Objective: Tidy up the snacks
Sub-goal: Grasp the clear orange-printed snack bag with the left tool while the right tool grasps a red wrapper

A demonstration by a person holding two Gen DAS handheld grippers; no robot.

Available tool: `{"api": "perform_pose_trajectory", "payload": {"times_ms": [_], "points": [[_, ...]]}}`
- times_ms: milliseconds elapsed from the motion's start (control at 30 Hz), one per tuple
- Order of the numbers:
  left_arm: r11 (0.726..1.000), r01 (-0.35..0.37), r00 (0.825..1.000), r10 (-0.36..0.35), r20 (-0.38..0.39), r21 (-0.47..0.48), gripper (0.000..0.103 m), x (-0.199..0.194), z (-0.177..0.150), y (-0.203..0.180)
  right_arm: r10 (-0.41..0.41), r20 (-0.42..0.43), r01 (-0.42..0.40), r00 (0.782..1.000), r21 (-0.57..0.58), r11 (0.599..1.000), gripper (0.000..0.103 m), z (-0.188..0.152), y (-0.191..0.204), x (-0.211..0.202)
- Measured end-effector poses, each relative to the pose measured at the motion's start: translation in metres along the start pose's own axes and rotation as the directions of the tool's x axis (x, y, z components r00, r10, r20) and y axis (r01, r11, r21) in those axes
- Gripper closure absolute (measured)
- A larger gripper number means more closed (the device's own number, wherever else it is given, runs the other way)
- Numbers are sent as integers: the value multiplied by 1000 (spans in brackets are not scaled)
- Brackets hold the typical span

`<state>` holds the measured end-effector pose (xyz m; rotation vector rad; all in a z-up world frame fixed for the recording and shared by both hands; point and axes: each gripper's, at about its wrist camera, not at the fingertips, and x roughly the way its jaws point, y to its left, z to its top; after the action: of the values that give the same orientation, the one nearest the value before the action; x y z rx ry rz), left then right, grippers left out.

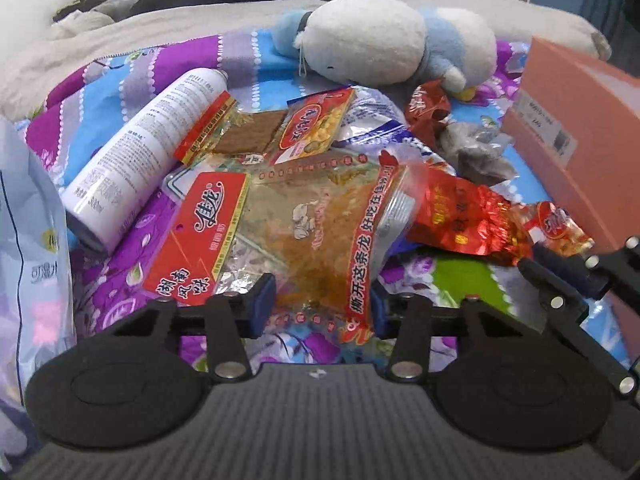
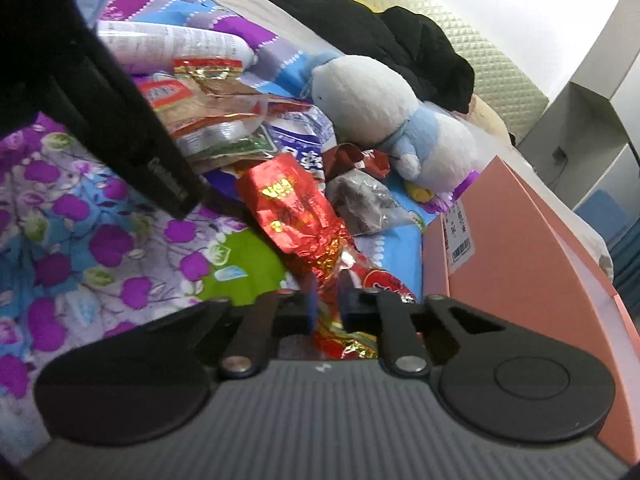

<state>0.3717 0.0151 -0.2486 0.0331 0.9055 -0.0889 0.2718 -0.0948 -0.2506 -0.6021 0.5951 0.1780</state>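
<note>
A heap of snack packets lies on a flowered bedspread. My left gripper has its blue pads on both sides of the near edge of a large clear packet with a red label and is shut on it. My right gripper is shut, with the crinkled tail of a red foil packet pinched between its pads. A small red packet lies just to its right. Several more packets are piled behind.
A pink box stands close on the right, against the right gripper's side. A white spray can lies left of the pile, and a blue and white plush toy behind it. A pale bag stands at the far left. The left gripper's black body crosses the right wrist view.
</note>
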Motion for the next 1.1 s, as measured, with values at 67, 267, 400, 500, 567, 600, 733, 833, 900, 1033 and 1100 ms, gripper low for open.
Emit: {"api": "perform_pose_trajectory", "payload": {"times_ms": [67,267,400,500,567,600,733,833,900,1033,1100], "points": [[1000,12,1000,-12,2,-5,56,-7,-3,-1,6,7,-6,1000,-11,1000,99,0,1,-8],[998,45,999,-44,15,-32,59,-36,-20,-3,-1,21,2,1000,-16,1000,100,-4,1,-31],[996,59,998,-58,20,-72,60,-53,-35,0,-61,7,61,998,13,998,98,-6,-5,-32],[993,64,998,-64,11,-97,60,-58,-44,4,-72,3,72,997,48,996,53,-7,-10,-29],[992,64,998,-63,11,-106,60,-62,-49,5,-65,17,64,998,53,997,45,-7,-11,-29],[991,65,998,-64,10,-113,60,-63,-51,6,-56,15,55,998,57,997,45,-7,-11,-27],[987,80,997,-79,13,-143,60,-63,-58,13,-53,-11,53,999,53,997,45,-4,-4,-12],[984,89,996,-88,15,-155,60,-62,-59,15,-65,-46,69,997,78,995,45,-1,-2,3],[984,90,996,-89,14,-154,60,-61,-59,15,-109,-67,113,992,53,992,45,1,2,14],[981,104,995,-102,20,-164,60,-58,-59,17,-195,-92,197,976,10,980,45,0,6,25],[979,110,994,-107,25,-169,60,-57,-59,18,-204,-94,205,975,4,979,47,-1,7,24]]}}
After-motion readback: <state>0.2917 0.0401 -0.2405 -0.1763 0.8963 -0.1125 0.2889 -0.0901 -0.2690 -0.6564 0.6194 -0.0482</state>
